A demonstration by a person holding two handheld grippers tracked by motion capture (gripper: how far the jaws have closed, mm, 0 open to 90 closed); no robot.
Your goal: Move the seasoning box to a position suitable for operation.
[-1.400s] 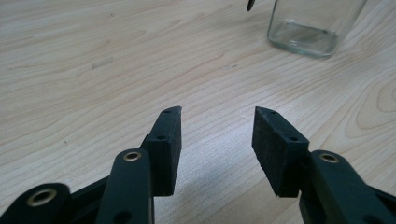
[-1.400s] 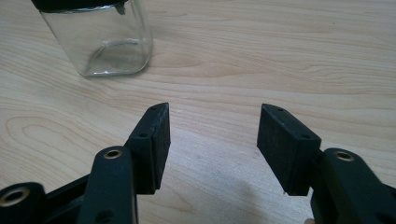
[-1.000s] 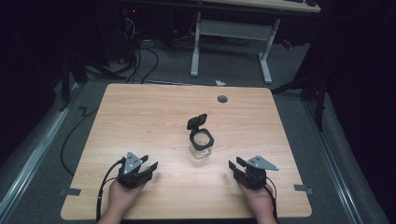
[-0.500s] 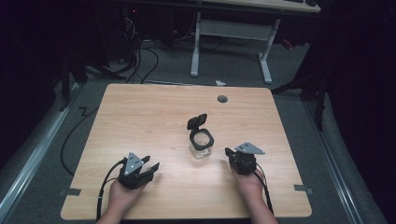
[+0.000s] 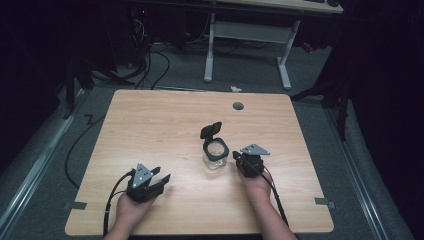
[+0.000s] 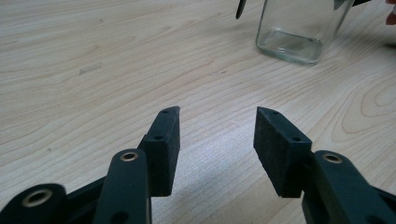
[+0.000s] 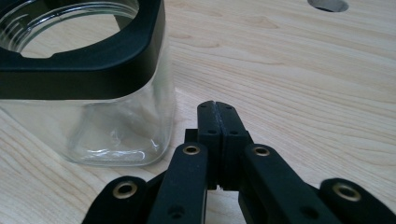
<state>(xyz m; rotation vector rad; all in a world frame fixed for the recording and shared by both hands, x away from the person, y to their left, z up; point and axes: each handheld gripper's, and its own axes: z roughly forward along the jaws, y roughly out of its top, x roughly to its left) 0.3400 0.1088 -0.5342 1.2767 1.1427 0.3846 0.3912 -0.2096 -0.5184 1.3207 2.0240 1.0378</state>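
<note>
A clear square glass jar with a black collar and a flipped-up black lid stands near the table's middle. It is empty. My right gripper sits just right of the jar, close to its side; in the right gripper view its jaws are pressed together with nothing between them, and the jar stands close on the left. My left gripper rests near the front left of the table, jaws apart, holding nothing. The jar's base shows ahead of it, up and to the right.
The wooden table has a round cable hole near its far edge. Cables trail from both grippers toward the front edge. A white desk frame and floor cables lie beyond the table.
My right gripper has moved left and forward from the front right, ending right beside the jar. The left gripper has stayed put.
</note>
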